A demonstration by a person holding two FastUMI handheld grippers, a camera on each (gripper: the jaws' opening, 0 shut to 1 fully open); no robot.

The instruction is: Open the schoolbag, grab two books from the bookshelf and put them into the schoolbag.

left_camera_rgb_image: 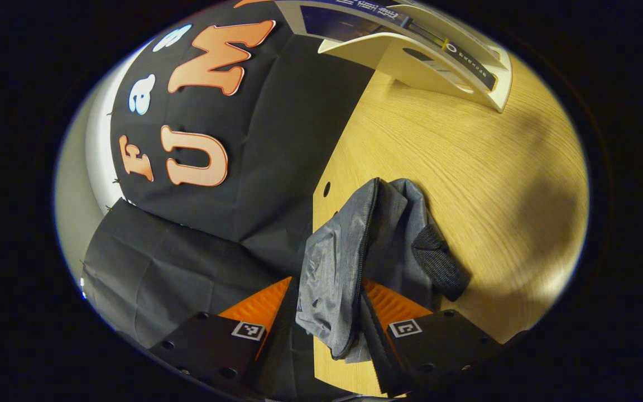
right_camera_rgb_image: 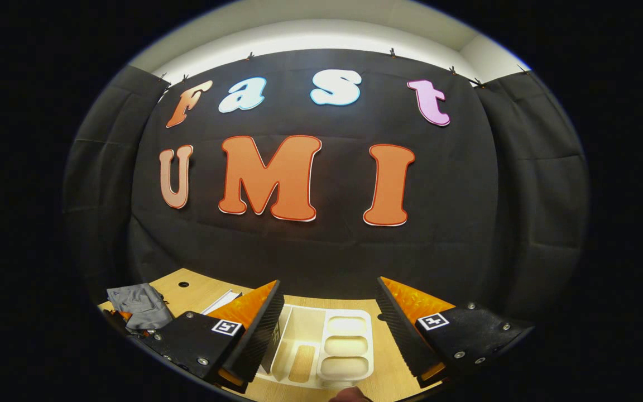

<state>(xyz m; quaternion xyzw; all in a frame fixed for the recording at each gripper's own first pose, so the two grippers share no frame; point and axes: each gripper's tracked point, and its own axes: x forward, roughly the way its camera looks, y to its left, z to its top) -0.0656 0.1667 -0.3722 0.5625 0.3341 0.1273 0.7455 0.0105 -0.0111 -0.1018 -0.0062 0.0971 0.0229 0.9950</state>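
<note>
The left gripper (left_camera_rgb_image: 330, 329) is clamped on one grey schoolbag (left_camera_rgb_image: 366, 251): both fingers press a fold of its fabric along the zip, and the bag hangs from them over the near edge of the wooden table (left_camera_rgb_image: 466, 184). Its zip gapes partly open, and a dark knitted patch shows on its right side. Far right on the table stands one white bookshelf (left_camera_rgb_image: 444, 72) holding at least two books (left_camera_rgb_image: 355, 22) laid at a slant; the print on their spines is too small to read.

The right gripper (right_camera_rgb_image: 330, 324) has its fingers spread apart with nothing between them. It hovers over the white bookshelf (right_camera_rgb_image: 327, 346), whose three oval slots show below. To the far left lies the schoolbag (right_camera_rgb_image: 137, 304). Each gripper bears two square black-and-white markers.
</note>
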